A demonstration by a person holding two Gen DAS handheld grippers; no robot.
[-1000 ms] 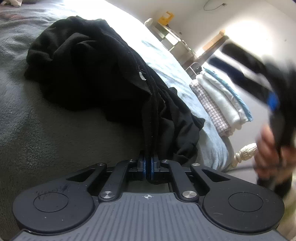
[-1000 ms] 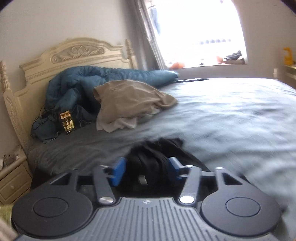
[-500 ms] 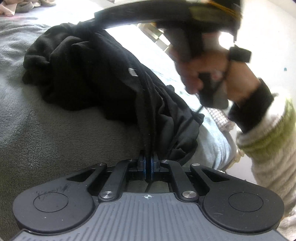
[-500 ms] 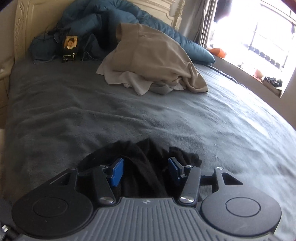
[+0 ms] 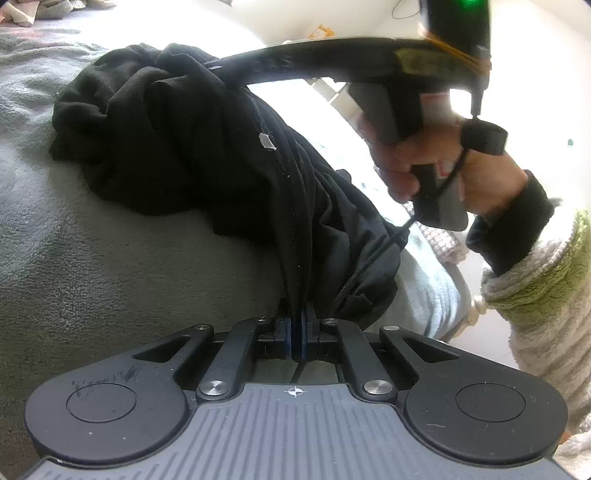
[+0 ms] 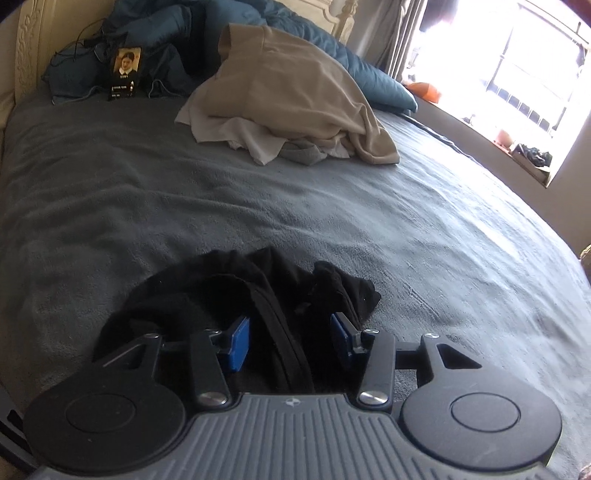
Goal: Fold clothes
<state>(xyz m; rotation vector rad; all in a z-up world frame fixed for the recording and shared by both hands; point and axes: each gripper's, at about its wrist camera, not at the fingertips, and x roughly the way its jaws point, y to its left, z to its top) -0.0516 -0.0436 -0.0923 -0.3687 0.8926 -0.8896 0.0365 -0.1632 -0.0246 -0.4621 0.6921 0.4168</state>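
A crumpled black garment [image 5: 166,140] lies on the grey bed cover [image 5: 74,258]. My left gripper [image 5: 295,328] is shut on a ribbed edge of it, which runs taut up from the pads. In the left wrist view my right gripper [image 5: 208,66] reaches in from the right, held by a hand [image 5: 424,162], its tips at the garment's far bunch. In the right wrist view the right gripper [image 6: 290,341] straddles a black fold [image 6: 207,291]. Its jaws are closing, and the blue pads [image 6: 236,343] stand a little apart from the seam band between them.
A pile of beige and white clothes [image 6: 295,92] lies further up the bed, with a blue duvet [image 6: 166,33] and a photo card [image 6: 127,70] at the headboard. A bright window [image 6: 517,74] is on the right. A green-and-white sleeve [image 5: 535,295] fills the left view's right side.
The right gripper swung in from the right and came down over the garment's far end, rolling as it went, and its jaws narrowed around the cloth. The left gripper kept its grip and stayed put.
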